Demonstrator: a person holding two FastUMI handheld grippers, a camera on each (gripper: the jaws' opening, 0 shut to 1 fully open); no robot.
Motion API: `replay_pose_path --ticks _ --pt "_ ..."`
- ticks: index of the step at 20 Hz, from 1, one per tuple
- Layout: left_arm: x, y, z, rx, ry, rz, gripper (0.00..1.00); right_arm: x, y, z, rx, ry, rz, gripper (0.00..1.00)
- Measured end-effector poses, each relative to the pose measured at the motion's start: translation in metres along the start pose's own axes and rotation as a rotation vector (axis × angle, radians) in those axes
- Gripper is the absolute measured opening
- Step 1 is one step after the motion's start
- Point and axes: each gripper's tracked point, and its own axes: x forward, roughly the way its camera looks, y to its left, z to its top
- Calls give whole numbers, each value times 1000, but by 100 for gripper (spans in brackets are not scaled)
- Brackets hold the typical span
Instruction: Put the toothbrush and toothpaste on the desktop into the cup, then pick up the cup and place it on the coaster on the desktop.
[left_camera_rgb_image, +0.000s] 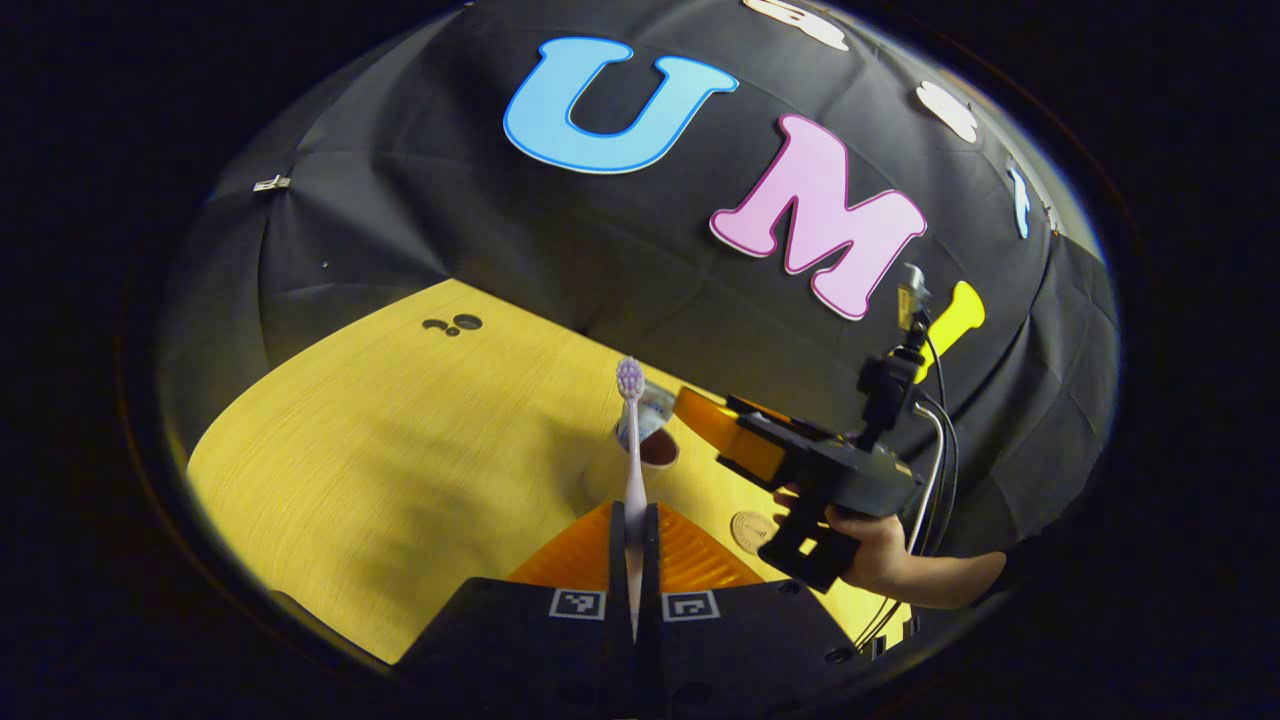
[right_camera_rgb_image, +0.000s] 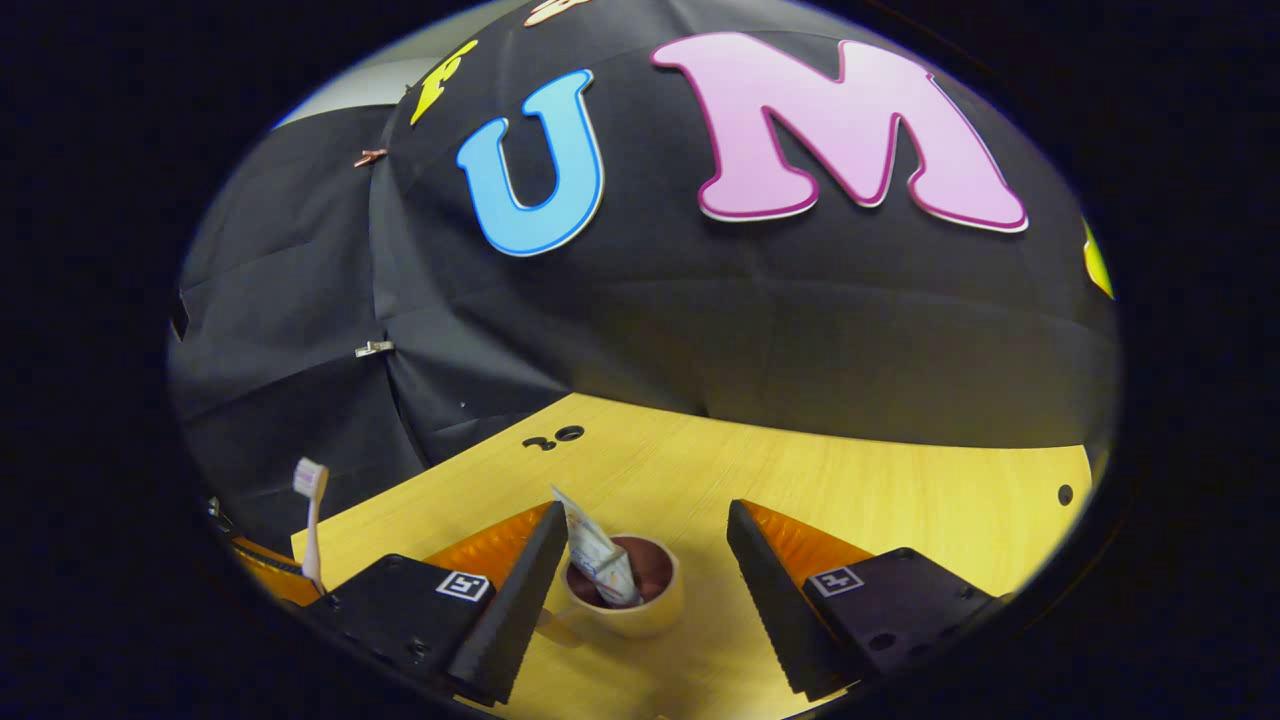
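My left gripper (left_camera_rgb_image: 633, 510) is shut on the handle of a white toothbrush (left_camera_rgb_image: 631, 440), which stands upright with its bristle head on top. Just beyond it sits a pale yellow cup (left_camera_rgb_image: 660, 452) with a toothpaste tube (left_camera_rgb_image: 655, 405) leaning inside. In the right gripper view, my right gripper (right_camera_rgb_image: 648, 515) is open above the cup (right_camera_rgb_image: 640, 615), one finger on each side, and the toothpaste tube (right_camera_rgb_image: 598, 553) sticks out of the cup near the left finger. A round tan coaster (left_camera_rgb_image: 752, 530) lies on the desk to the right of the cup.
The yellow wooden desk (left_camera_rgb_image: 400, 450) stretches left and back to the black cloth wall. Small dark holes (left_camera_rgb_image: 455, 324) mark its far part. A hand (left_camera_rgb_image: 880, 560) holds the right gripper (left_camera_rgb_image: 705, 420), with cables trailing behind it.
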Motion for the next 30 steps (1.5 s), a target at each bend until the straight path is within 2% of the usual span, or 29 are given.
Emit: replay_pose_path --ticks 4,11,16,19,23,25,27,28,30 --pt "18 -7 34 10 -87 -33 6 -32 -30 9 14 -18 -49 98" --pt "60 -26 71 50 -208 -87 6 -76 -92 -3 43 10 -166 98" --pt "97 -24 94 6 -335 -103 6 -103 -129 -10 48 13 -240 98" --pt "121 -12 97 -10 -380 -93 6 -116 -153 -30 90 47 -293 98" --pt "139 -8 88 29 -436 -85 6 -129 -170 -48 199 50 -341 98" --pt "144 -14 78 52 -456 -116 6 -135 -177 -55 208 43 -365 98" --pt "152 -9 61 70 -445 -114 6 -137 -180 -60 218 41 -366 98" --pt "150 -11 66 78 -491 -120 8 -136 -181 -63 219 41 -364 98" --pt "151 -14 64 116 -500 -120 9 -134 -184 -65 207 34 -368 98"
